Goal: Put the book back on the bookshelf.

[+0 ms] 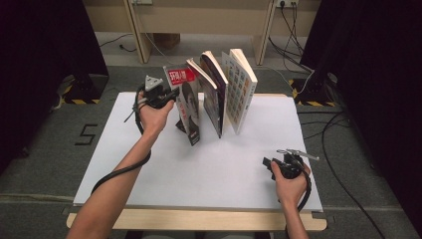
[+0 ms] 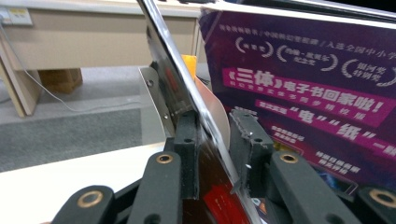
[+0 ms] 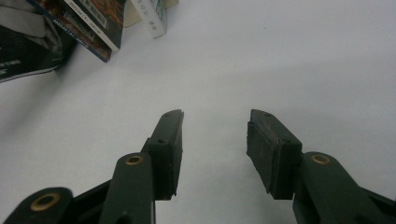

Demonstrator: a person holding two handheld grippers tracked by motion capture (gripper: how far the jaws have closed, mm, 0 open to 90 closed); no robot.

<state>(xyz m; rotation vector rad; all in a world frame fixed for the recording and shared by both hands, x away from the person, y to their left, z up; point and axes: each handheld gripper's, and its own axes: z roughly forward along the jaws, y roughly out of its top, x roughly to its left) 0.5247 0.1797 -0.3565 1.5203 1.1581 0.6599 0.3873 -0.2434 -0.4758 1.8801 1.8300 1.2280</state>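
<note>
1. The left gripper (image 2: pixel 212 140) straddles the red magazine (image 1: pixel 186 102), upright near the tabletop's (image 1: pixel 149 164) far edge; jaws parted, cover touching one pad.
2. Back straight out; books (image 1: pixel 226 92) lean alongside.
3. The right gripper (image 3: pixel 215 149) idles open, empty.

White table sheet (image 1: pixel 209 169); wooden bench (image 1: pixel 199 20) behind (cables (image 1: pixel 293 30) beside it).

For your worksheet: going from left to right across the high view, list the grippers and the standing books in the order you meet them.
left gripper → red-covered book → dark-covered book → book with the patterned cover → right gripper
</note>
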